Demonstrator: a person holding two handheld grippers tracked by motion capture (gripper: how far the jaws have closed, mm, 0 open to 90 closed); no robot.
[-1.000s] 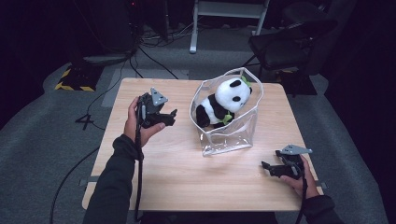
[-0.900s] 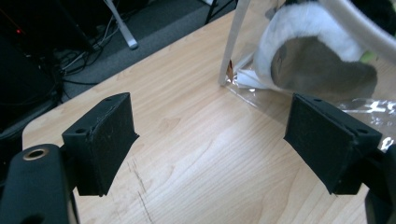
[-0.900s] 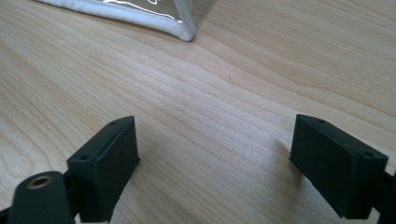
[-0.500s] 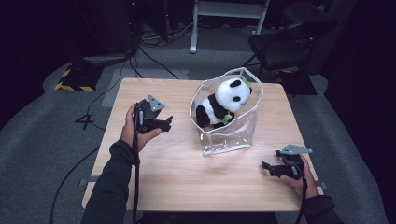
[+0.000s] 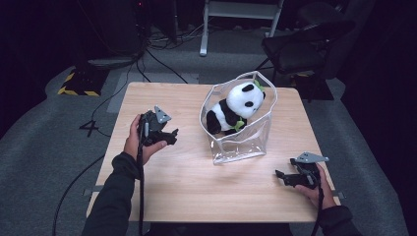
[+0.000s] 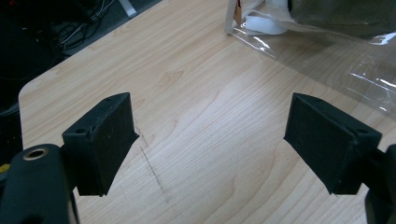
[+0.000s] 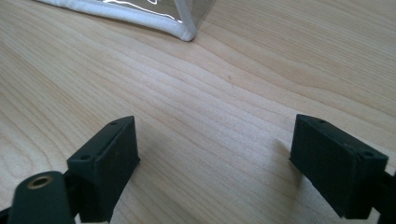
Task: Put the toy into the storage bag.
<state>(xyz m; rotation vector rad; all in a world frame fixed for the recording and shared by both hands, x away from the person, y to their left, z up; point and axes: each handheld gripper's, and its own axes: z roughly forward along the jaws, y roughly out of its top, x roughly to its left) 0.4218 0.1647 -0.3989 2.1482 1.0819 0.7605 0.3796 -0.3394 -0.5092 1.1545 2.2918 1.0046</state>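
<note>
A black-and-white plush panda (image 5: 236,109) sits inside a clear plastic bag (image 5: 240,142) with white trim, standing at the middle of the wooden table (image 5: 196,187). My left gripper (image 5: 172,136) is held above the table to the left of the bag, open, with nothing between its jaws. In the left gripper view (image 6: 210,140) the bag's clear side (image 6: 327,51) lies ahead at upper right. My right gripper (image 5: 281,175) rests low near the table's front right, open and empty. The right gripper view (image 7: 215,158) shows the bag's white-trimmed corner (image 7: 184,32) ahead.
A dark chair (image 5: 305,49) stands behind the table at the right, and a white frame (image 5: 241,14) behind its middle. Cables (image 5: 162,44) run over the grey floor. A yellow-black striped mat edge (image 5: 76,91) lies at the left.
My left gripper has drawn back toward the person and a little lower, away from the bag. The right gripper has stayed put.
</note>
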